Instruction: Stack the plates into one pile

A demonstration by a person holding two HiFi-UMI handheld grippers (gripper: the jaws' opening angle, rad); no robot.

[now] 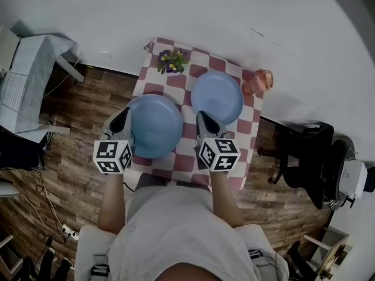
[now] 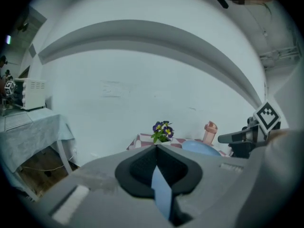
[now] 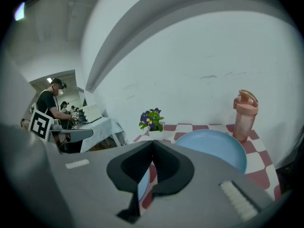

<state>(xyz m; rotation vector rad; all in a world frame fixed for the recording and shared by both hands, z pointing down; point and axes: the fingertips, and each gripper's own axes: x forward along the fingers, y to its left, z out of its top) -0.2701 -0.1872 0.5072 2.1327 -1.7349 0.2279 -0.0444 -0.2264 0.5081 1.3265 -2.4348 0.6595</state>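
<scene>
Two light blue plates lie on a red-and-white checked table [image 1: 245, 152]. The near plate [image 1: 153, 126] sits at the front left, the far plate [image 1: 217, 96] behind it to the right, their rims almost touching. My left gripper [image 1: 124, 118] is shut on the near plate's left rim, and the rim shows as a blue strip [image 2: 161, 189] between the pads of that gripper [image 2: 156, 146]. My right gripper [image 1: 203, 120] is shut on the same plate's right rim; a blue sliver [image 3: 142, 186] shows inside the right gripper [image 3: 152, 144]. The far plate [image 3: 213, 148] lies just ahead.
A small pot of purple flowers [image 1: 171, 61] stands at the table's back left, a pink bottle [image 1: 258, 82] at the back right by the wall. A black chair [image 1: 310, 157] is to the right, a cloth-covered side table [image 1: 29, 81] to the left. A person [image 3: 50, 103] works far off.
</scene>
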